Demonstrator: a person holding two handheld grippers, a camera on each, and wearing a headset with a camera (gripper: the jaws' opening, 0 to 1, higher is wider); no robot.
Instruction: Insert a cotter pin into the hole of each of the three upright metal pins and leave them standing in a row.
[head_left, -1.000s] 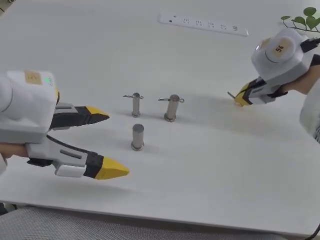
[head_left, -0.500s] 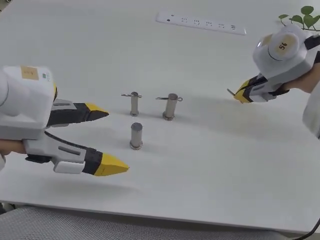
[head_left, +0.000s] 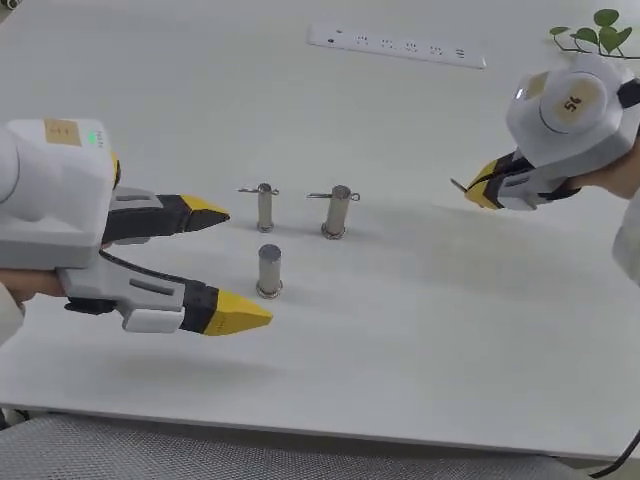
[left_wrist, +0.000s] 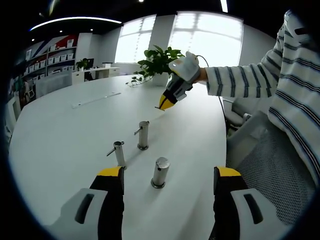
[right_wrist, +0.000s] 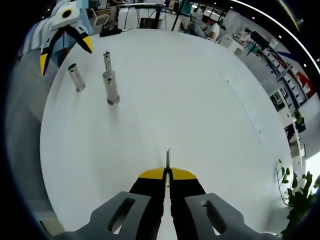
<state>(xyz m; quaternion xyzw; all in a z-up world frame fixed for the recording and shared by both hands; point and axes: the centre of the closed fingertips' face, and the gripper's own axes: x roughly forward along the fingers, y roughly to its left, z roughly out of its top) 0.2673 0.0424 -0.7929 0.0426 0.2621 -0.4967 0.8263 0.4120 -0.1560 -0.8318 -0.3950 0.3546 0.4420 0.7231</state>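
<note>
My left fingers (head_left: 240, 314) stand apart at nine o'clock from the bare pin (head_left: 268, 270); my right fingers (head_left: 484, 191) clamp a cotter pin (right_wrist: 168, 159).

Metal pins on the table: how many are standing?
3. The left pin and right pin stand side by side at the back; the front pin stands nearer, before the left one.
</note>
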